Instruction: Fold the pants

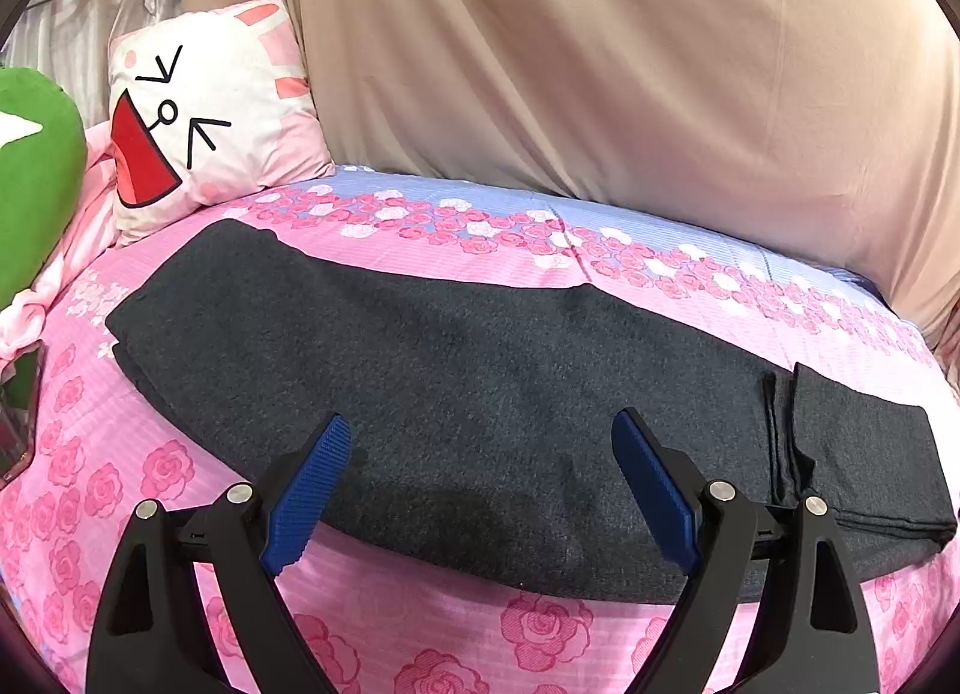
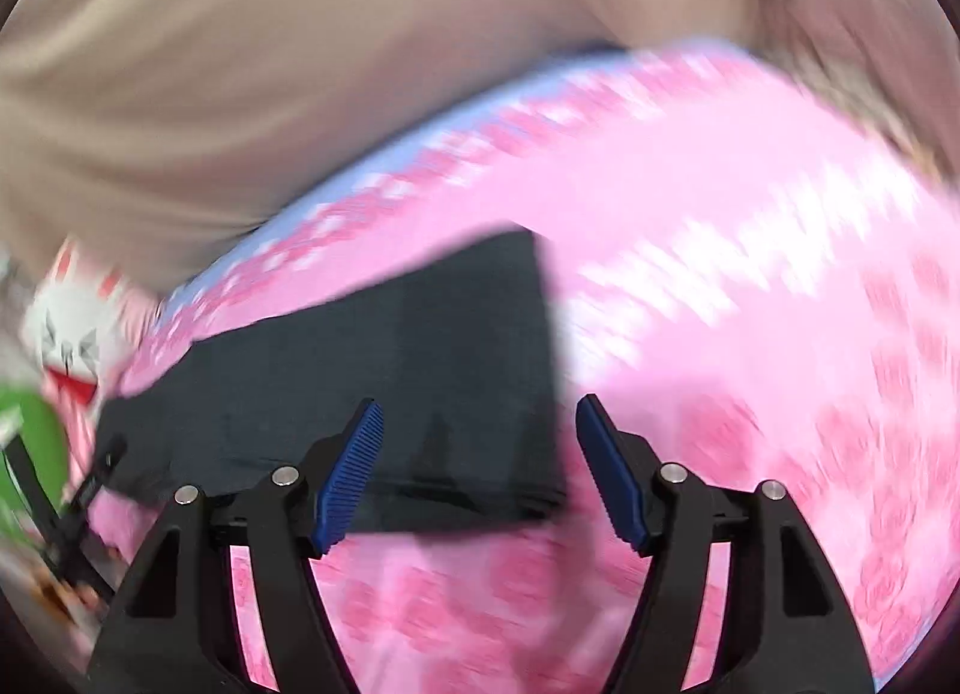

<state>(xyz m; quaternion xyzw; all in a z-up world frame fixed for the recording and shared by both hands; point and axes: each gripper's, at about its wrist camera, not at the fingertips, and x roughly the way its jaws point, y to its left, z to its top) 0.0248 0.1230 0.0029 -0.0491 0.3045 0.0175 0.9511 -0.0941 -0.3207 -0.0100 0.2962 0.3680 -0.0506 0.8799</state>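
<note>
Dark grey pants (image 1: 456, 382) lie flat as one long strip across the pink rose bedsheet (image 1: 420, 622), with a folded cuff end at the right (image 1: 864, 454). My left gripper (image 1: 480, 454) is open and empty, just above the strip's near edge. In the blurred right wrist view the pants' right end (image 2: 420, 370) lies ahead. My right gripper (image 2: 480, 442) is open and empty, over the near right corner of that end.
A white and pink cartoon pillow (image 1: 204, 118) and a green plush (image 1: 30, 178) sit at the left. A beige curtain (image 1: 600, 46) hangs behind the bed. The other gripper shows faintly in the right wrist view (image 2: 72, 502) at the left.
</note>
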